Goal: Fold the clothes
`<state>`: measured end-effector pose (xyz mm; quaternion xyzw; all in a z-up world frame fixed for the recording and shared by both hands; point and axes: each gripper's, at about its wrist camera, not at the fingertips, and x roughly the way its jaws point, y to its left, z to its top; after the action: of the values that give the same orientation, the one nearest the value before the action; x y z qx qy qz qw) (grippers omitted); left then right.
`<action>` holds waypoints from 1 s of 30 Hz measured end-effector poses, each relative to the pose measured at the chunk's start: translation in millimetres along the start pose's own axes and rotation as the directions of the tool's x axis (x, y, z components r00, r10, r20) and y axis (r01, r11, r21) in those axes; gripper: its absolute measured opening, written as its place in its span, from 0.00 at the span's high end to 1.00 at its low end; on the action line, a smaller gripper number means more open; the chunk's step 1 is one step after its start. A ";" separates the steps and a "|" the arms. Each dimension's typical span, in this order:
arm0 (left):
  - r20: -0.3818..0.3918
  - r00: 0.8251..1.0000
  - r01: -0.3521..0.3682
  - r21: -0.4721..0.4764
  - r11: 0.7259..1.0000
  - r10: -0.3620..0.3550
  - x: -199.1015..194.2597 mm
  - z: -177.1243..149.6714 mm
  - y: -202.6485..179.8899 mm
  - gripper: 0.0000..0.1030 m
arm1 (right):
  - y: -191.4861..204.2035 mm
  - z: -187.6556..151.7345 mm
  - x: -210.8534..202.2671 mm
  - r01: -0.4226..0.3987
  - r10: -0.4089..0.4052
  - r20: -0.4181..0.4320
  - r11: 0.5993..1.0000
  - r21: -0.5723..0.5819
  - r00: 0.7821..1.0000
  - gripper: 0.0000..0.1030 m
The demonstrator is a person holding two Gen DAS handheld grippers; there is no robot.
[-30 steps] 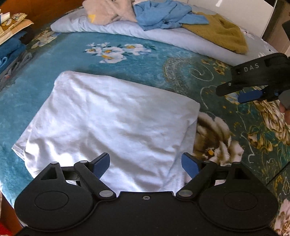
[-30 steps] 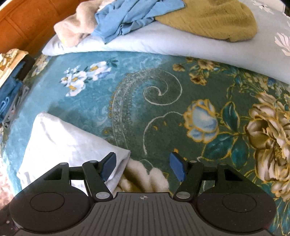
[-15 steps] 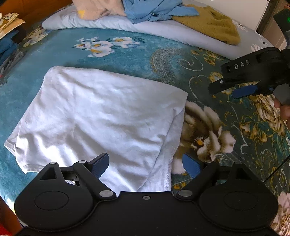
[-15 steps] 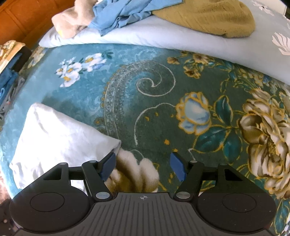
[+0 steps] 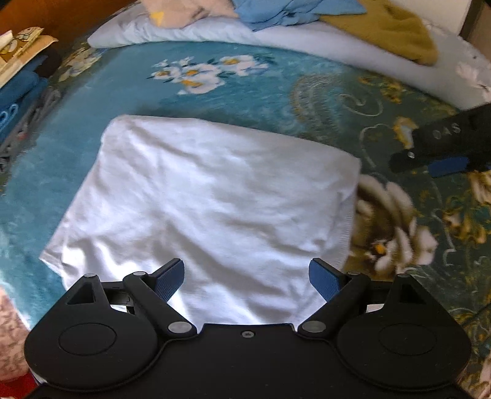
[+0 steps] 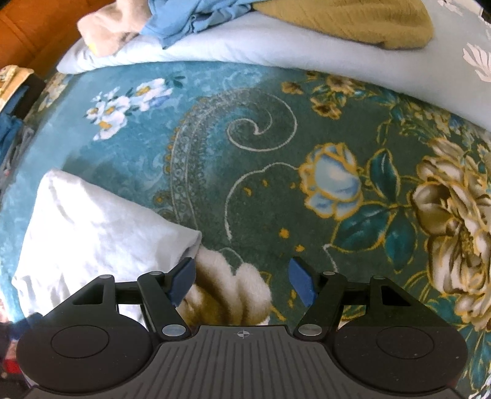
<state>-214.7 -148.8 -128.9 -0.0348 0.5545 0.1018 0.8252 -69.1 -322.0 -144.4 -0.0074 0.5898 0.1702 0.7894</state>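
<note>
Left wrist view shows me the white garment (image 5: pixel 208 208) lying partly folded on the teal floral bed cover (image 5: pixel 245 92), layered edges stacked on its right side. My left tongs (image 5: pixel 245 276) hang over its near edge, released, nothing between the blue pads. My right tongs (image 6: pixel 242 280) are likewise spread apart and empty, poised over bare cover just beside the garment's right corner (image 6: pixel 184 242); from the left camera I see them off to the right (image 5: pixel 442 153), clear of the cloth. At the head of the bed a pale blue pillow (image 6: pixel 276 46) carries a blue garment (image 6: pixel 196 15) and a mustard knit (image 6: pixel 353 21).

I judge I'm between folds. Next I'd bring each tong onto an edge, pinch every layer, then lift and carry it across evenly so nothing slips or bunches.
</note>
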 end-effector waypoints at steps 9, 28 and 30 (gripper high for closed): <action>-0.071 0.997 -0.010 -0.074 0.997 0.004 5.8 4.1 18.4 0.15 | 16.2 -0.6 9.8 0.017 -0.018 -0.028 0.999 -0.034 0.999 0.35; -0.085 0.996 0.005 -0.091 0.996 -0.013 9.9 -4.4 28.7 0.15 | 33.1 -4.3 20.1 0.011 -0.014 -0.053 0.998 -0.055 0.999 0.34; -0.086 0.996 0.002 -0.094 0.996 -0.010 10.1 -4.1 28.8 0.15 | 32.4 -4.4 20.4 0.011 -0.014 -0.056 0.998 -0.054 0.998 0.34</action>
<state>-220.7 -120.0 -138.1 -0.0796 0.5841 0.1235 0.7983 -77.1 -287.1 -158.7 -0.0369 0.6070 0.1808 0.7730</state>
